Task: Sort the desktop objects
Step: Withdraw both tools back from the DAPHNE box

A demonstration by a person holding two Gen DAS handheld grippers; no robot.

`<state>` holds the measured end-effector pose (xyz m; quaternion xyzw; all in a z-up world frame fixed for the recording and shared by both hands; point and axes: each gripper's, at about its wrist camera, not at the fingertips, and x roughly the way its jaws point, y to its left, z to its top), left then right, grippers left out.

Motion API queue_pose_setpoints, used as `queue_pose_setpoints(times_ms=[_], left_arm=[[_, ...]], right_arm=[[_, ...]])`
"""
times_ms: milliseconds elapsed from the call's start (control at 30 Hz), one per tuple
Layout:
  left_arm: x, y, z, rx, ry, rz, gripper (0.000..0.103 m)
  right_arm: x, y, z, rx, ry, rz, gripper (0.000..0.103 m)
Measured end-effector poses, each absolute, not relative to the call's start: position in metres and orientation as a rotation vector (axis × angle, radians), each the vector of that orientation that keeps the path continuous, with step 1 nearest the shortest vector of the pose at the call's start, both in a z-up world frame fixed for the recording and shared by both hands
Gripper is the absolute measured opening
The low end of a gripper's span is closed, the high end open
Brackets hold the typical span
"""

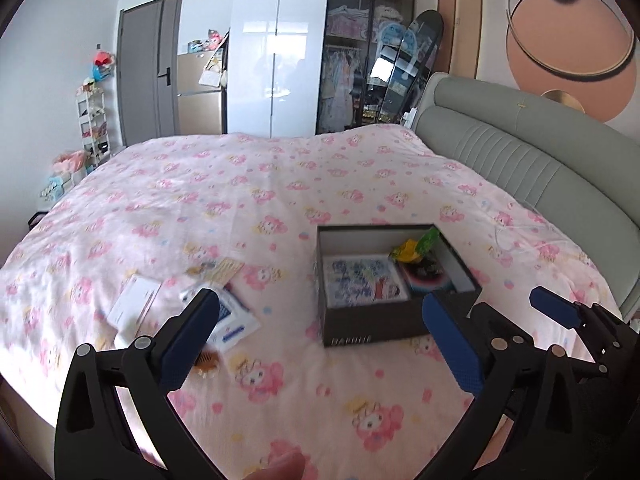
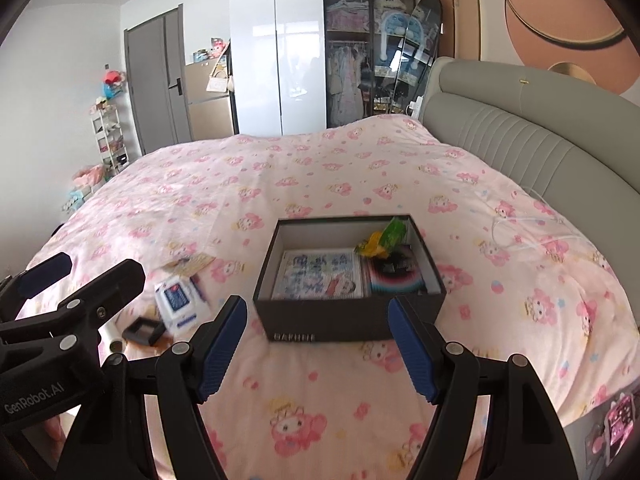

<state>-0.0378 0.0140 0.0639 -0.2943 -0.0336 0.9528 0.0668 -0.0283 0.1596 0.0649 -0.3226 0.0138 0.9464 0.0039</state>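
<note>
Gaping wide, left gripper [image 1: 324,340] jaws empty, right gripper [image 2: 320,344] likewise

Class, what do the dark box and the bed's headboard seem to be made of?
Dark box: probably matte cardboard, judging by its thin straight walls and white lining. Headboard: seemingly padded grey-green leather or faux leather, showing stitched vertical channels and a soft sheen.

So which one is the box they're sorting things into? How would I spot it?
Start at the big bed with the pink cartoon quilt. The box sits on it toward the grey headboard side: dark, open-topped, white inside, already holding a printed booklet. The loose packets beside it lie flat on the quilt; it alone has walls.
</note>
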Motion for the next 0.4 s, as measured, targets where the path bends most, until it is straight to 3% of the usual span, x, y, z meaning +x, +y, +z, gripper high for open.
queue_pose_setpoints(times_ms=[400], left_arm=[[-0.015,0.008,0.048,-0.896,-0.115,2.879,0.103]], right_arm=[[-0.011,0.153,0.048,-1.045,0.052,2.963,0.071]])
